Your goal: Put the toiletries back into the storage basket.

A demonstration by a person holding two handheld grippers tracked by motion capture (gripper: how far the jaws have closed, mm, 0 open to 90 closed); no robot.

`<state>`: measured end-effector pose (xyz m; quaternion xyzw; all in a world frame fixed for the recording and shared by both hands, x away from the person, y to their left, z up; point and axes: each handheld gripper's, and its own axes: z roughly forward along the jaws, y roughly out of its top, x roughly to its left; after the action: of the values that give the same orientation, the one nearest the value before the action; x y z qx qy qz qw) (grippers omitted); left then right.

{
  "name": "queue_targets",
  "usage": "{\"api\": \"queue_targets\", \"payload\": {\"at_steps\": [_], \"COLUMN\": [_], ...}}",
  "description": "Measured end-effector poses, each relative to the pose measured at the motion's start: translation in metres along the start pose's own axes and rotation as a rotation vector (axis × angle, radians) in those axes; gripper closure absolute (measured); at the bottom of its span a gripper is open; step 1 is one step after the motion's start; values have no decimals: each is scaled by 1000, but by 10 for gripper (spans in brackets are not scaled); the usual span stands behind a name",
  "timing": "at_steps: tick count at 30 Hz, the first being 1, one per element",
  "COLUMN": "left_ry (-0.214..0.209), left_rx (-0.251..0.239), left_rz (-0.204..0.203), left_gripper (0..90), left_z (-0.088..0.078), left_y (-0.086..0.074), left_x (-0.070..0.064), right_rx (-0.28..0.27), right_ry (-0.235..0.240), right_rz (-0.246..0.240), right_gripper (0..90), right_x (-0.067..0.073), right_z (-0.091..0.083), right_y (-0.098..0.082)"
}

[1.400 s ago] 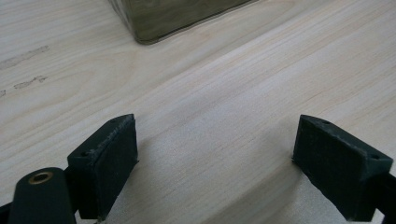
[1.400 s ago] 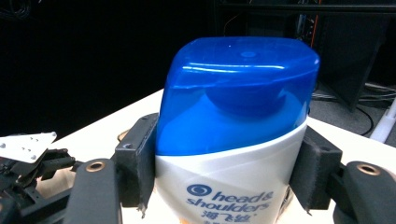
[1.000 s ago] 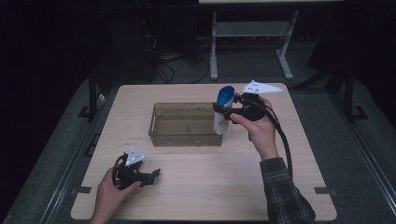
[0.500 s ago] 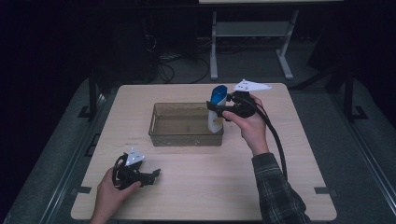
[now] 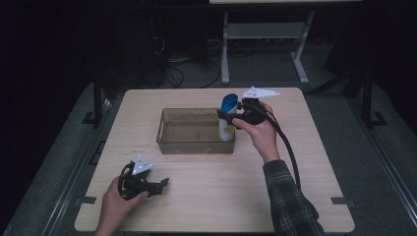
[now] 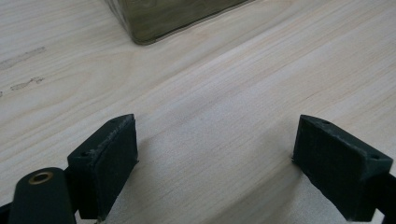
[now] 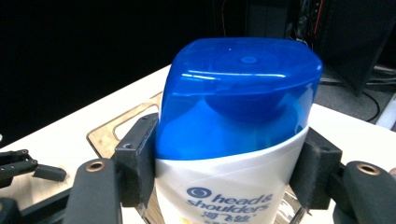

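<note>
The right gripper (image 5: 227, 117) clamps the upright shampoo bottle (image 5: 227, 118), its long axis vertical, over the bin's (image 5: 196, 142) three-o'clock end. The left gripper (image 5: 160, 184) rests released on the counter (image 5: 295, 196) at seven o'clock, well apart.

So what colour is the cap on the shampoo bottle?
Blue, on a white shampoo bottle; the cap shows best in the right gripper view.
</note>
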<state>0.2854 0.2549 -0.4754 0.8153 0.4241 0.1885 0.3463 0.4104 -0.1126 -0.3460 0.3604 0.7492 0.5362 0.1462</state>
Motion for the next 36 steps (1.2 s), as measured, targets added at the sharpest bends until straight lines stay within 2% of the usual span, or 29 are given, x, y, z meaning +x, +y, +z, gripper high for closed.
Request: {"api": "queue_targets", "payload": {"at_steps": [8, 21, 36], "left_ry": [0, -3, -3], "left_rx": [1, 2, 1], "left_rz": [2, -2, 0], "left_gripper": [125, 126, 125], "left_z": [0, 0, 0], "left_y": [0, 0, 0], "left_x": [0, 0, 0], "right_rx": [27, 84, 137], "right_ry": [-2, -13, -17], "right_rz": [4, -19, -10], "right_gripper": [343, 342, 342], "right_x": [-3, -2, -2], "right_z": [3, 12, 19], "right_y": [-7, -15, -28]}}
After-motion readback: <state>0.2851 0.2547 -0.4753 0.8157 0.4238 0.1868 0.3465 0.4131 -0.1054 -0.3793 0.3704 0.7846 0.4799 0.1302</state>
